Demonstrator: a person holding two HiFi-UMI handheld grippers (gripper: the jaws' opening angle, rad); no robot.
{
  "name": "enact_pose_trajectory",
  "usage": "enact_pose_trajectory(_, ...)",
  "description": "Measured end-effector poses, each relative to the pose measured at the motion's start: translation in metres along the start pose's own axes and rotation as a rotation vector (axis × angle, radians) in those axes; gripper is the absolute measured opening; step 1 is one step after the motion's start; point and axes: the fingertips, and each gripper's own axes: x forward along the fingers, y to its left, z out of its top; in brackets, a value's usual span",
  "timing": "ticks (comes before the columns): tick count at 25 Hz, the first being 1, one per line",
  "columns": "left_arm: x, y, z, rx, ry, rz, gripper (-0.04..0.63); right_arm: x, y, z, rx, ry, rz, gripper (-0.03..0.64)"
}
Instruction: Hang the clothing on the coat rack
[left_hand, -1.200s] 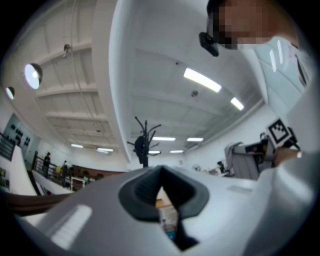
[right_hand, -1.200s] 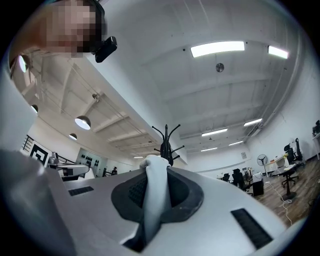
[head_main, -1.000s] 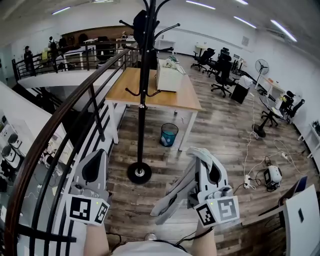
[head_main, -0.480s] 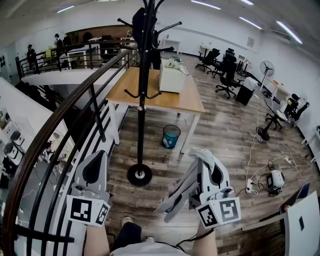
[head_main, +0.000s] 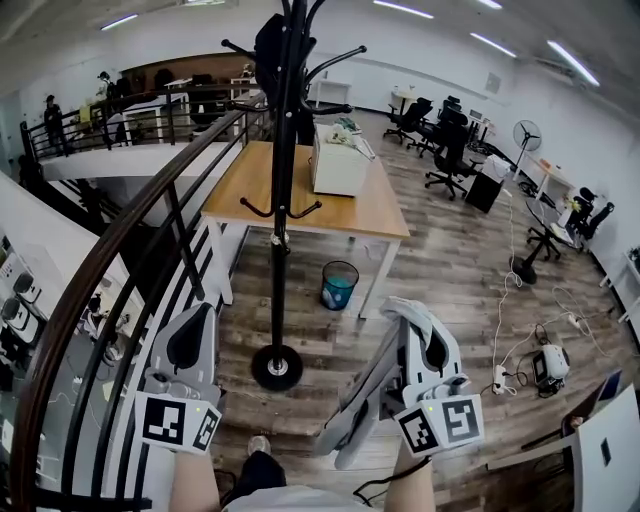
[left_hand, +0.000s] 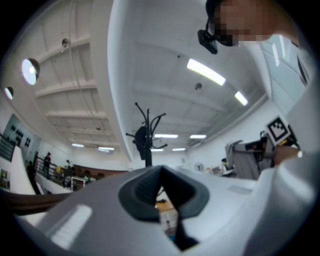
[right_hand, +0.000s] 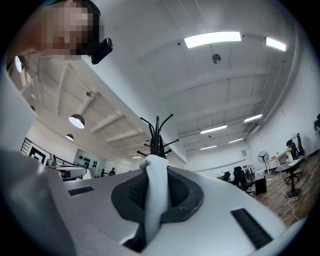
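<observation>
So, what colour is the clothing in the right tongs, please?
The clothing is pale grey, clearest in head view.

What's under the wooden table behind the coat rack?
A blue bin stands on the floor, at the front edge of the table. The tabletop hides the floor farther back.

pale grey clothing (head_main: 352, 420) pinched in the right gripper (head_main: 408, 312), left dangling limp below it, black coat rack (head_main: 280, 200) stood upright on a round base, well apart from the clothing
</observation>
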Motion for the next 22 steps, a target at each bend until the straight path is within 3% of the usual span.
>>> enact_pose_trajectory(22,0.138,0.123,-0.050,-0.035,-0.020,-0.124,0.006,0.167,0.011,-0.028,-0.015,-0.039,-0.105,0.005)
